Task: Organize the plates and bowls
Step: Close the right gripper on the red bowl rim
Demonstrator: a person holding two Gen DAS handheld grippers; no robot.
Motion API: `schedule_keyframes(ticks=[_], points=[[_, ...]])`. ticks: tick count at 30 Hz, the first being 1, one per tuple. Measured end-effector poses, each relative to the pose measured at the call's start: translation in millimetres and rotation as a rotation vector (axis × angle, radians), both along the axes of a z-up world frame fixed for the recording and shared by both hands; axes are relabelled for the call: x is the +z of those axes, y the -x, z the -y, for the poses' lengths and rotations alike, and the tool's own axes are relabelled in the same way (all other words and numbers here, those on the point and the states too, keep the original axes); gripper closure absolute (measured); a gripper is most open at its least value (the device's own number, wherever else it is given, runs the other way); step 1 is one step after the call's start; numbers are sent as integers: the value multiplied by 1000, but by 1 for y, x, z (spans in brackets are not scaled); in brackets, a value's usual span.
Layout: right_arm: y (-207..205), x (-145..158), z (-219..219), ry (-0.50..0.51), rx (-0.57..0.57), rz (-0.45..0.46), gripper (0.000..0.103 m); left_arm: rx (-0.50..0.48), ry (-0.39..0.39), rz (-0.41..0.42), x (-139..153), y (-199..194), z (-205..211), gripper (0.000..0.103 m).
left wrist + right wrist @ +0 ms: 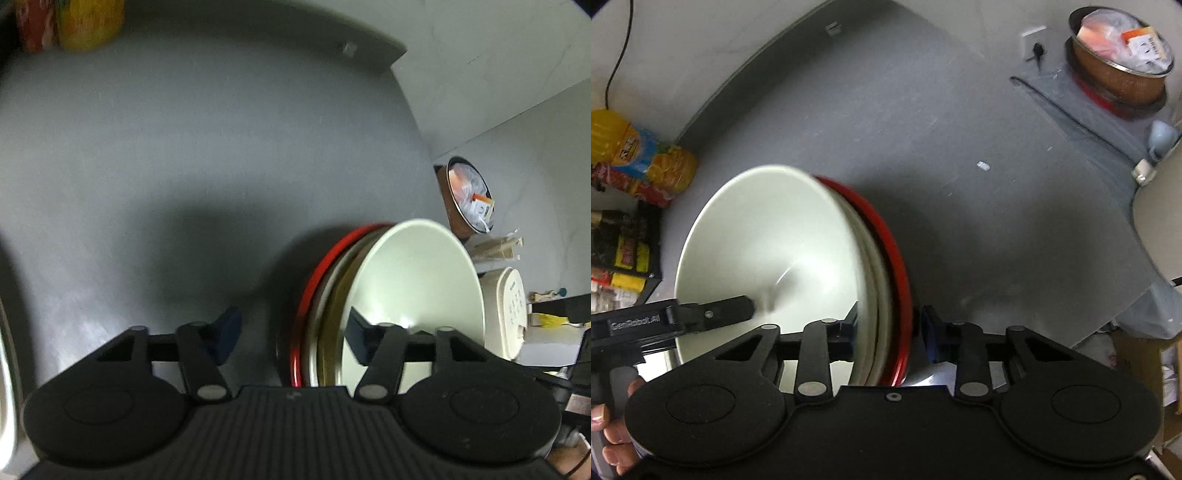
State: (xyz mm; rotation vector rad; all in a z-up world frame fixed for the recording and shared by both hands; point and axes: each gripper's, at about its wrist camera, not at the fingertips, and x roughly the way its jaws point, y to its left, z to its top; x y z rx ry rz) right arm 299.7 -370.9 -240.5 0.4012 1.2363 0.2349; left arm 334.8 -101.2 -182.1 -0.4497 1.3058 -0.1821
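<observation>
Now your right gripper [888,332] straddles the rims of the stack of plates [886,258] on the table [960,147], not yet pinching; your left gripper [291,332], half-wide, straddles its opposite rim.

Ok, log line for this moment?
stage: gripping stack | left gripper: open, astride stack rim | right gripper: astride opposite rim, contact unclear | stack: white bowl on top, red plate underneath

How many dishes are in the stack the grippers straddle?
At least 4: white bowl on top, then a cream plate, an olive-rimmed one, and the red plate underneath. Others may be hidden.
</observation>
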Motion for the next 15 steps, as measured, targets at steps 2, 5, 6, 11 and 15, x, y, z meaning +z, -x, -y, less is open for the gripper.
schedule_keyframes(ticks=[2,5,6,11,15], points=[[1,0,2,-8,-2,0,72,-1,-4,-13,-6,1,0,55],[1,4,4,-22,-2,12,73,-3,15,-23,-10,2,2,62],[1,6,3,-17,14,27,73,-4,33,-28,-11,2,4,68],[5,12,-3,-13,43,52,73,-26,13,-13,-10,7,11,72],[1,16,-8,-29,59,60,73,-5,6,-18,-9,13,10,72]])
